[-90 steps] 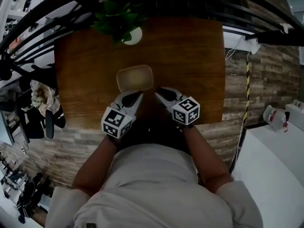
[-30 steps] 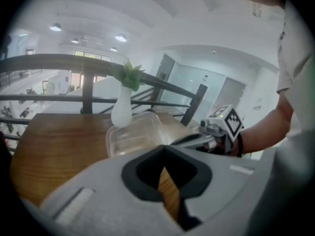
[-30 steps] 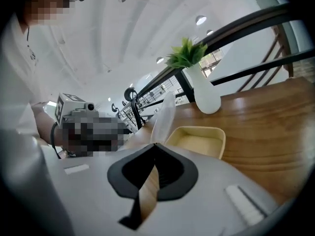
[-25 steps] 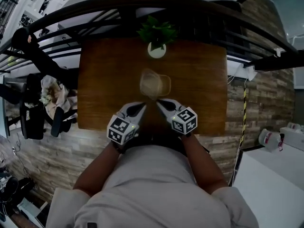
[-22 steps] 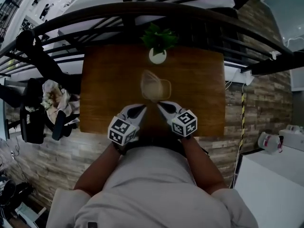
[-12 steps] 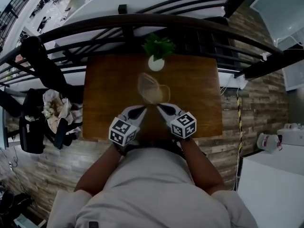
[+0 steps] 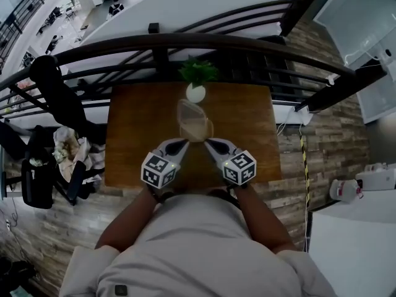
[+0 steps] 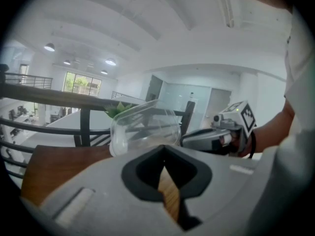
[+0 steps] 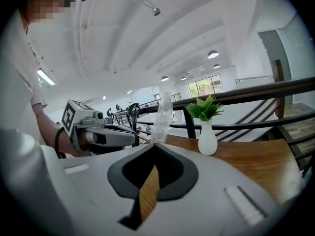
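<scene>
The left gripper (image 7: 180, 144) and right gripper (image 7: 210, 143) are both pinching the clear lid (image 7: 189, 115), jaws clamped tight on its six o'clock rim, with the white vase (image 7: 195, 93) standing at twelve.

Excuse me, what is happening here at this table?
A person holds a gripper in each hand over a wooden table. The left gripper and the right gripper both have their fingers closed on the near edge of a clear plastic lid, which is tilted up. A beige box shows just under it. A white vase with a green plant stands behind.
</scene>
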`<state>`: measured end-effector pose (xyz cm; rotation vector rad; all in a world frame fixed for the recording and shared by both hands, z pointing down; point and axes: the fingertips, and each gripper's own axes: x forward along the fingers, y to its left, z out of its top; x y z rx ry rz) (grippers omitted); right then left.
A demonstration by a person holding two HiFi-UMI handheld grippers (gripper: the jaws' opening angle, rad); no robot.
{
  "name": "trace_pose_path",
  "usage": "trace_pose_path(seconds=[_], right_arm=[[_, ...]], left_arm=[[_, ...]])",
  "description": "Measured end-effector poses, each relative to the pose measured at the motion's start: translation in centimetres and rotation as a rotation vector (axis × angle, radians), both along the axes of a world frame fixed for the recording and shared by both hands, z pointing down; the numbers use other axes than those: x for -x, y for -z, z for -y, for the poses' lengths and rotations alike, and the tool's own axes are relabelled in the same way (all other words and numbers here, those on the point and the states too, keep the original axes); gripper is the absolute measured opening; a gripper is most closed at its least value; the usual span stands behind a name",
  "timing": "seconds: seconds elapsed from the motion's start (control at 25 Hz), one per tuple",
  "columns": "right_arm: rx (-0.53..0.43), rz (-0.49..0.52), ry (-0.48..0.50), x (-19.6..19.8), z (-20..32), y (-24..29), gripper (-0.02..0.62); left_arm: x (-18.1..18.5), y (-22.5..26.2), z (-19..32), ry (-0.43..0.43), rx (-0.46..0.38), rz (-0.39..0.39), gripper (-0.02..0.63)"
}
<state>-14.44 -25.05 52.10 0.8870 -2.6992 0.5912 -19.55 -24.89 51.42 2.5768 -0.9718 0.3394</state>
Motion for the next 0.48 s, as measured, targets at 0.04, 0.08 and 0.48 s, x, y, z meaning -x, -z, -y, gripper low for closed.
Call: trace_pose_path(seconds=[0.04, 0.08, 0.48], right_arm=[[-0.007, 0.000, 0.007, -0.4, -0.2, 0.5, 0.005], [-0.014, 0.001, 0.015, -0.8, -0.4, 1.0, 0.006], [-0.057, 0.001, 0.092, -6.8, -5.0, 3.8, 0.006]], left_arm=[[-0.3, 0.4, -0.1, 0.007, -0.005, 0.000, 0.003], [-0.7, 0.9, -0.3, 0.015, -0.012, -0.001, 0.003], [-7.5, 3.7, -4.4, 0.064, -0.048, 0.000, 0.003]])
